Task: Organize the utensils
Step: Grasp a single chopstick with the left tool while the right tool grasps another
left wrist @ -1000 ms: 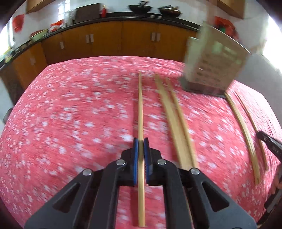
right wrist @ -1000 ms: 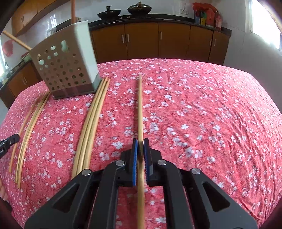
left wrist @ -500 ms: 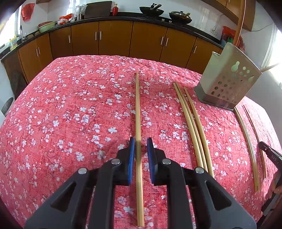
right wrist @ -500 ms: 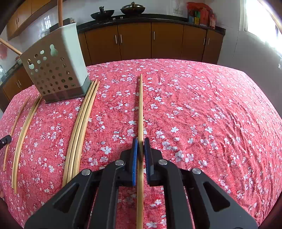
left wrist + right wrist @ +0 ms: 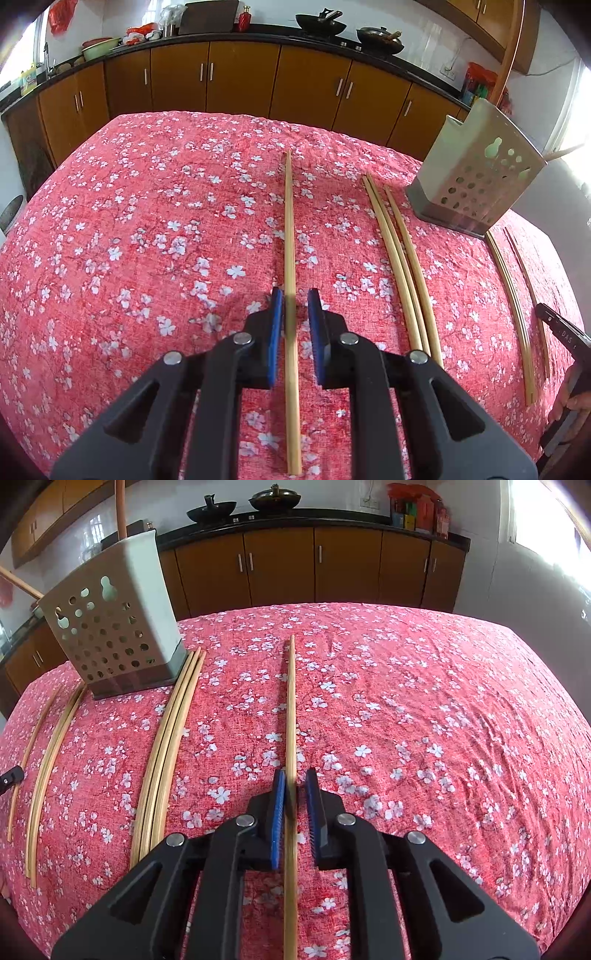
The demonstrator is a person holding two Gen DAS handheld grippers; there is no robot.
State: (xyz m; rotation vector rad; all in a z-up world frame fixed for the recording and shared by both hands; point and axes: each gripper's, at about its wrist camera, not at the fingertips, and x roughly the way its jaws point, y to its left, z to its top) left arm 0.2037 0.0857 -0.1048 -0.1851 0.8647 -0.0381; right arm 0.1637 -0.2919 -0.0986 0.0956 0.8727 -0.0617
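On the red cloth-covered table [image 5: 110, 221] with its white blossom print, both grippers stand over single pale bamboo chopsticks laid lengthwise, pointing toward the far edge.

Left gripper [image 5: 295, 306]: its blue-padded jaws stand slightly apart, with the left bamboo chopstick [image 5: 289, 229] lying on the cloth between them. A visible gap shows on each side, so the stick is released, not grasped. These jaws have just been opening.

Right gripper [image 5: 295, 786]: its jaws are likewise parted a little around the right bamboo chopstick [image 5: 291, 701], which rests on the cloth. The gap is narrower here, and the left pad sits very close to the stick; the hold looks let go. These jaws have also just been opening.

The grey perforated utensil holder [image 5: 114, 627] stands upright toward the far edge, between the two grippers. A bundle of three chopsticks [image 5: 166, 738] lies just beside it on the right-gripper side, and another group of chopsticks [image 5: 517, 295] lies on its other side. Two long sticks already project from its top.

Step in hand, as judged: setting down and straightening single chopsticks in parallel rows. The next move likely calls for lifting each gripper clear without dragging its stick, then addressing the remaining loose sticks or loading them into the holder.
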